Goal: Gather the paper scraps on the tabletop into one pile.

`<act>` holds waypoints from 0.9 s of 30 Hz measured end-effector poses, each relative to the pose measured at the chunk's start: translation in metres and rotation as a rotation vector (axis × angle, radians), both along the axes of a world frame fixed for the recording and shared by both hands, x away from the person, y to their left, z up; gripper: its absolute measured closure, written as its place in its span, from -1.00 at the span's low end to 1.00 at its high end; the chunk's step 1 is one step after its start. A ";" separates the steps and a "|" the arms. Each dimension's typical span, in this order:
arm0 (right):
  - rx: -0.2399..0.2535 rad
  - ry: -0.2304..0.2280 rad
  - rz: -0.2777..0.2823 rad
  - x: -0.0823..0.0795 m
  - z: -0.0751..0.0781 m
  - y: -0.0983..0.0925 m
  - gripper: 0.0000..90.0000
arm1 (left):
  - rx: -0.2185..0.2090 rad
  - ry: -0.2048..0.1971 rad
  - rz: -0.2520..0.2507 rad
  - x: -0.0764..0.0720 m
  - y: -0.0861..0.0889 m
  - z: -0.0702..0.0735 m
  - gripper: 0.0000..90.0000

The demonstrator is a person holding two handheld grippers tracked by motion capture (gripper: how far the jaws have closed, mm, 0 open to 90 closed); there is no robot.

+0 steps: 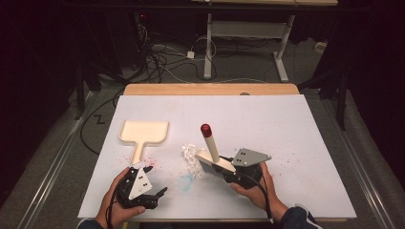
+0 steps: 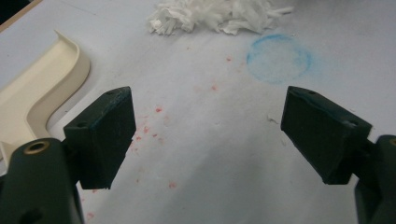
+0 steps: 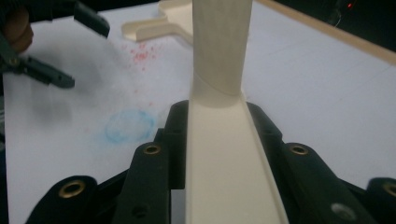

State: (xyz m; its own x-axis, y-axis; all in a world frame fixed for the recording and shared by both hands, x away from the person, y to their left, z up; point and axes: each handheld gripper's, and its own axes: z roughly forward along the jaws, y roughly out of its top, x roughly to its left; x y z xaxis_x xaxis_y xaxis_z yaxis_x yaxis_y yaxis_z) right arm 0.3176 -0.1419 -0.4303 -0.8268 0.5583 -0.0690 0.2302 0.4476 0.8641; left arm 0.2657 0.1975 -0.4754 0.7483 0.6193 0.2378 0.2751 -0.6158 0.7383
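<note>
A: Start with the brush (image 1: pixel 213 157). Where is it, and why that way?

B: It sits with its bristles down on the tabletop (image 1: pixel 296 143), just on the right gripper's side of the pile of white shreds (image 1: pixel 190 157), nearly touching them. Its cream handle with the red tip tilts up and away from the person. The right gripper (image 1: pixel 228 172) has its fingers pinching the brush's cream back, one on each side, as the right gripper view shows (image 3: pixel 224 154). Holding it low on the back, I'd judge, keeps the bristles flat for a sweep.

A: And the sweep goes which way from the shreds?

B: Likely toward the dustpan (image 1: pixel 143 133), which lies beyond the shreds on the left gripper's side, mouth facing away from the person, handle pointing back at them. That handle is easy to reach.

A: Is the left gripper (image 1: pixel 154 183) on it?

B: No. Its fingers (image 2: pixel 103 135) are spread wide with nothing between them, hovering near the pan's handle. From the left gripper view the shreds (image 2: pixel 215 16) lie ahead, a blue chalky ring (image 2: pixel 279 59) just before them, and red specks (image 2: pixel 154 126) between ring and dustpan (image 2: pixel 42 88). It seems poised to take the pan.
</note>
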 end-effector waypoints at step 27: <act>-0.039 -0.035 -0.048 -0.002 -0.005 -0.042 0.51 | 0.006 -0.006 -0.009 0.000 -0.002 0.002 -0.62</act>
State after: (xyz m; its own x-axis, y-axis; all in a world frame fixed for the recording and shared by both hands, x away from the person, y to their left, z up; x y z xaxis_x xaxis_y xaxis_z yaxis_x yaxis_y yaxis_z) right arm 0.3160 -0.1838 -0.4357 -0.7960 0.5932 -0.1202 0.2219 0.4708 0.8539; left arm 0.2658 0.1954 -0.4734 0.7520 0.6116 0.2459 0.2652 -0.6223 0.7365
